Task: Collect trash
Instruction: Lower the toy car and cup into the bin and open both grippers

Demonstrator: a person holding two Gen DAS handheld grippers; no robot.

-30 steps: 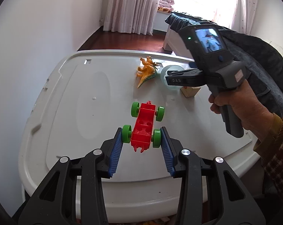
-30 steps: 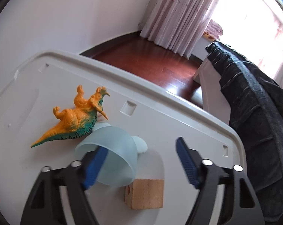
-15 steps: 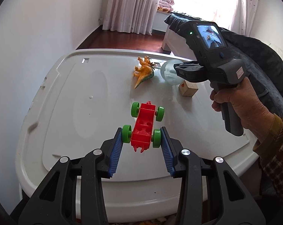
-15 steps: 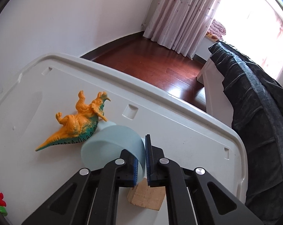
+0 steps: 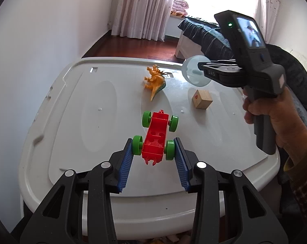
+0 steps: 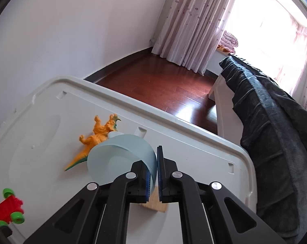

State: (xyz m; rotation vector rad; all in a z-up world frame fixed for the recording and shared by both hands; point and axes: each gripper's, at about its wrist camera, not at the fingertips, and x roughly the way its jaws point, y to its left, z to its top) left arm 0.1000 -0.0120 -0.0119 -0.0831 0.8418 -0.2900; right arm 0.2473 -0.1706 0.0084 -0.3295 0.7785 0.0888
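On the white lid [image 5: 76,122] that serves as a tabletop, four things are in play: a pale blue cup [image 6: 120,158], an orange dinosaur [image 5: 155,79], a wooden block [image 5: 202,99] and a red toy car [image 5: 156,137] with green wheels. The right gripper [image 6: 155,170] has its jaws nearly closed, pinching the cup's thin wall near the rim; in the left wrist view the cup hangs in the air above the lid's far edge, clear of the surface, with the dinosaur below and beside it. The left gripper [image 5: 153,162] stands wide open, its blue pads on either side of the car's rear wheels; whether they touch the wheels I cannot tell, but nothing is clamped and the car sits flat on the lid.

As a judgement, the cup is the one piece of trash picked up so far and not yet dropped anywhere; no bin shows in either view, so where it goes is unknown. The car looks next in line for the left gripper, which only needs to close. The dinosaur and block lie untouched on the lid, near each other but apart, and whether they count as trash is unclear.
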